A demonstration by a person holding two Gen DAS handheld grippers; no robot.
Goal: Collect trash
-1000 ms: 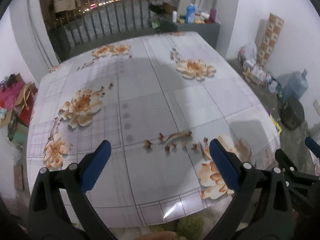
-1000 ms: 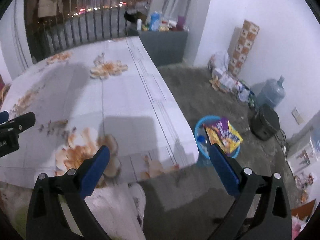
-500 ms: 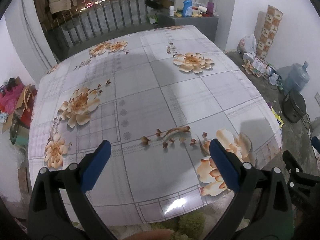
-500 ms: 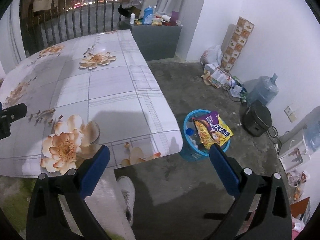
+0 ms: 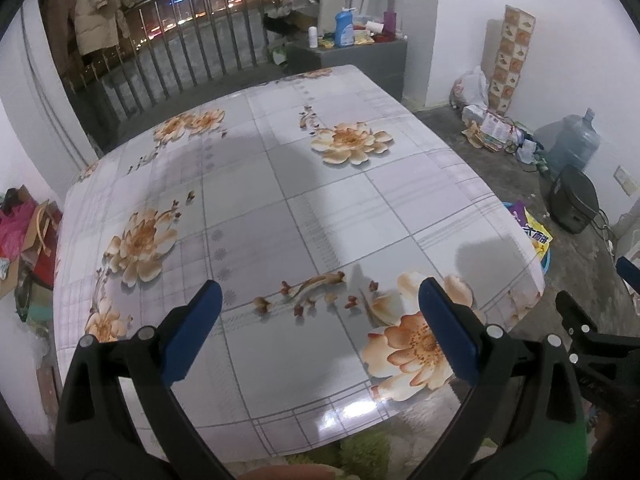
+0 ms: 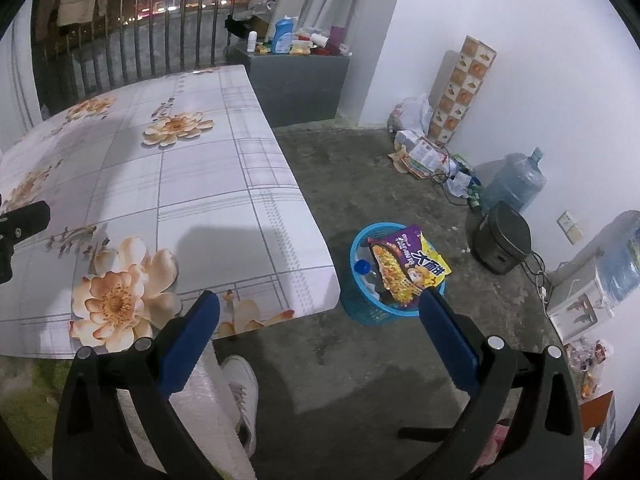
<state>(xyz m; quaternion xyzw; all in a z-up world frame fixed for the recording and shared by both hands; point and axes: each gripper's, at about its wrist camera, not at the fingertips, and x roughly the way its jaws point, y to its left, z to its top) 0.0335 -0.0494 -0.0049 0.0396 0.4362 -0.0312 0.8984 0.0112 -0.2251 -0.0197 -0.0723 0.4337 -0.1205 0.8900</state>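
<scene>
Hovering above the near edge of the table (image 5: 304, 208), the left gripper (image 5: 320, 328) has its blue pads spread wide and carries nothing. The right gripper (image 6: 320, 336) hangs past the table's near right corner, jaws equally wide and empty, looking down at the concrete floor (image 6: 360, 184).

The flowered tablecloth shows no loose litter anywhere — only printed blossoms and shadows. The collected trash sits in the blue basket (image 6: 360, 304) on the floor, just beside the table's right edge: a purple-and-yellow snack bag (image 6: 408, 264) lies across the rim and a bottle with a blue cap (image 6: 363, 267) is tucked beneath it. More wrappers and bags (image 6: 420, 152) are heaped against the far wall, well apart from the basket; whether they count as trash for this task cannot be told.

By the look of it, the table is finished and the step in hand is checking for leftovers. To do that well, sweep both views slowly over the table edges and the floor around the basket, keep the jaws apart and ready, and press the snack bag down if it looks likely to slide off the rim.
</scene>
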